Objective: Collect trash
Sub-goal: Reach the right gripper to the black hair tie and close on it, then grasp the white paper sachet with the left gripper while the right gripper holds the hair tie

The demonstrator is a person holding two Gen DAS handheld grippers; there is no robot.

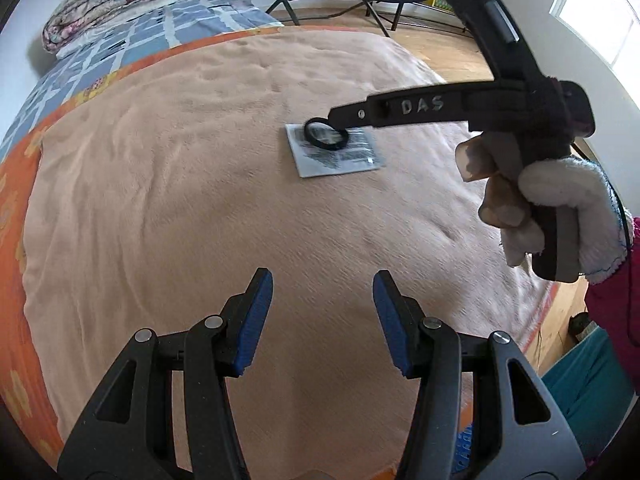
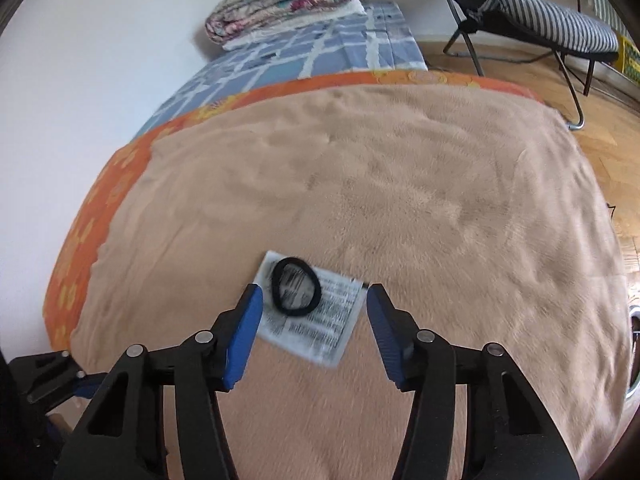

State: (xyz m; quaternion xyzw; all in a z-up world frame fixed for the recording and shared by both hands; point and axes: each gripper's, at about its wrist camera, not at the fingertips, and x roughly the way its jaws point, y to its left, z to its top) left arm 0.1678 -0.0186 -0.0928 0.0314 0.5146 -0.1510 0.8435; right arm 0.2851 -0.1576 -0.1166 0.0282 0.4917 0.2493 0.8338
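Blue-padded fingers of the left claw [image 1: 323,300] fill the bottom of the left wrist view, standing apart with nothing between them, only the peach blanket [image 1: 180,200] of the bed below. Taking the printed paper [image 2: 316,312] as the landmark, the right claw [image 2: 314,312] has its fingers on either side of the paper's near end, also apart; no pad can be seen pressing on the sheet, so nothing is gripped yet. On the paper's far half lies a black hair tie [image 2: 296,286], a loop resting flat on the print. Seen from the left wrist view, the right claw's long black arm reaches in over the paper from the right, held by a gloved hand [image 1: 560,208], and its tip hides part of the sheet. Well beyond the paper, a folded floral quilt [image 2: 280,0] sits at the head of the bed, and a striped chair [image 2: 548,20] stands on the wooden floor beyond the bed's far corner. No bin or bag shows in either view. Judging from this, collecting has barely reached this piece: the paper lies uncollected on the blanket, the pickup itself remains, and so does carrying it to wherever trash goes. Whether the hair tie counts as trash I cannot tell.
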